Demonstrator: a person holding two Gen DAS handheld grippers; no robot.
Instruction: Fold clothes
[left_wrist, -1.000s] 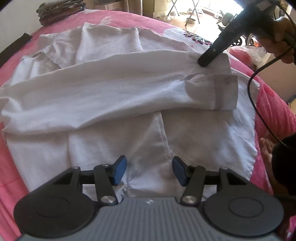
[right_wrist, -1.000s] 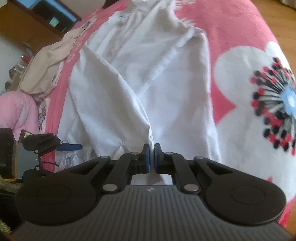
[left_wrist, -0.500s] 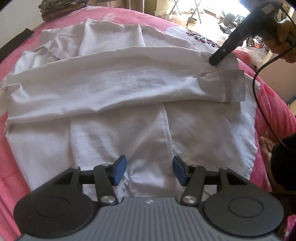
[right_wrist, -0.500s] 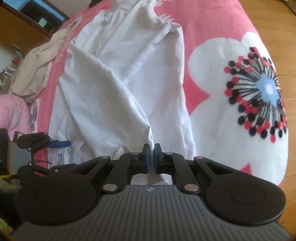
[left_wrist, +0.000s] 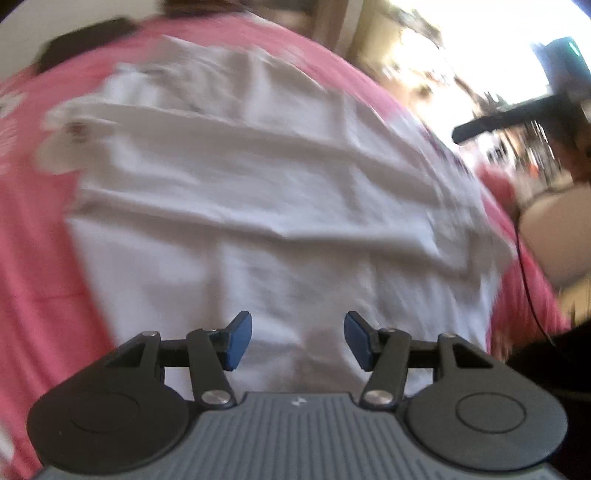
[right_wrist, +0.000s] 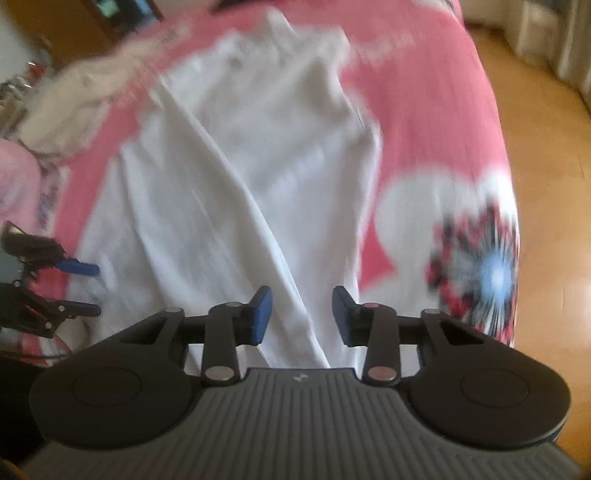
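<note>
Both views are blurred; white shirt (right_wrist: 258, 177) detail is lost. Right claw (right_wrist: 301, 314) has just opened off the sleeve; left claw (left_wrist: 297, 339) gapes empty

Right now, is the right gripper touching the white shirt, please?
Apart: the right wrist view shows the right gripper just opened, pads clear of the white shirt.

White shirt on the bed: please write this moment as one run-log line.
white shirt: sleeve folded across, flat on pink blanket | right hand-held gripper: just opened, empty | left hand-held gripper: open, empty
</note>
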